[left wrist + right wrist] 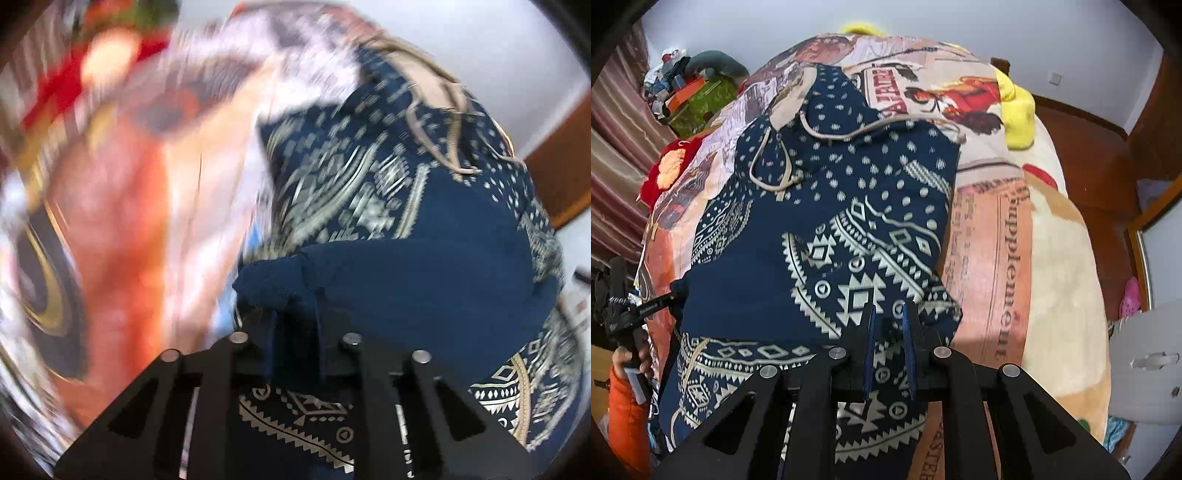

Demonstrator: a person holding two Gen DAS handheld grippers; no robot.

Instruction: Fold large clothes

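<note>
A large navy garment (834, 221) with white geometric print and beige drawstrings lies on a printed blanket (997, 229) covering a bed. My right gripper (888, 314) sits at the garment's near right edge, its blue-padded fingers slightly parted with patterned cloth between them. My left gripper (291, 314) is shut on a bunched navy fold of the garment (406, 280); it also shows in the right wrist view (674, 291), at the garment's left edge. The left wrist view is blurred by motion.
A yellow cloth (1015, 107) lies at the blanket's far right. A red cushion (665, 170) and a green box with clutter (698, 99) sit at the far left by striped curtains. Wooden floor (1089, 158) and a white cabinet (1148, 358) are right of the bed.
</note>
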